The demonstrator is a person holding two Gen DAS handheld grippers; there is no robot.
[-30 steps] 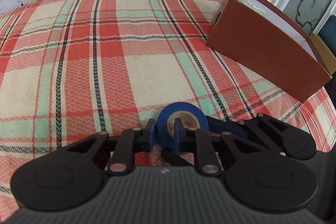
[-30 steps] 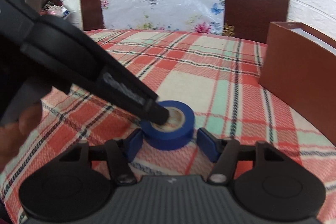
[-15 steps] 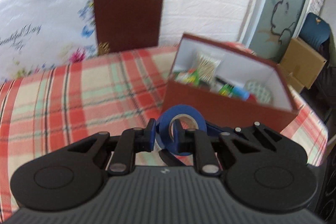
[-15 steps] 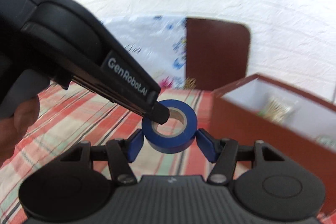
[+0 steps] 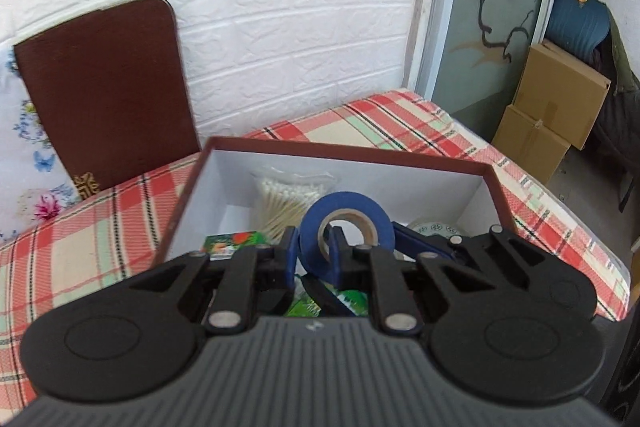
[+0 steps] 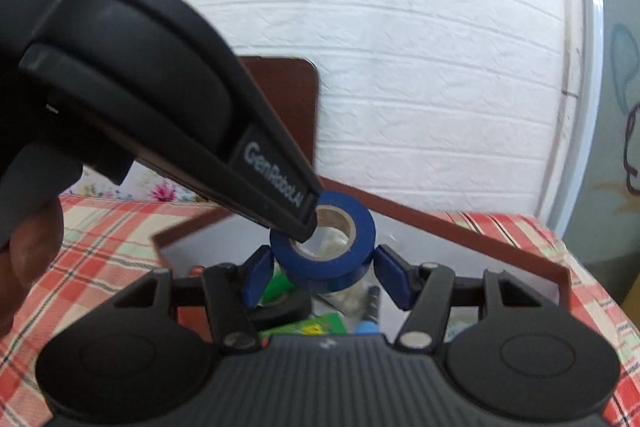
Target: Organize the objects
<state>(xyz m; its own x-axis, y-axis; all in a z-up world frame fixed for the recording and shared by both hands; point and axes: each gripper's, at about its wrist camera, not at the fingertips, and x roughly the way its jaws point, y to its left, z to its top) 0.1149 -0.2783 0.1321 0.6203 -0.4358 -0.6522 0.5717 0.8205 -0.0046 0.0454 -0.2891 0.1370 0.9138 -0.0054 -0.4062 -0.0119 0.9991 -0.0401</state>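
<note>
left gripper (image 5: pixel 313 254): yours, clamped tight on one wall of the blue tape roll (image 5: pixel 345 225), one finger through the core
right gripper (image 6: pixel 320 269): yours, blue pads (image 6: pixel 258 277) pressed on both outer sides of the roll
tape roll: in the air over the open brown box (image 5: pixel 332 153), held by both
box contents: cotton swabs (image 5: pixel 286 202), green packet (image 5: pixel 234 242), black tape roll (image 6: pixel 282 309), blue pen
writing: "GenRobot.AI" on the left gripper's finger (image 6: pixel 276 181), right view
surface: red plaid cloth (image 5: pixel 86 239)
backdrop: white brick wall; cardboard cartons (image 5: pixel 550 99) far right

Box (image 5: pixel 496 187) contents partly hidden behind tools
</note>
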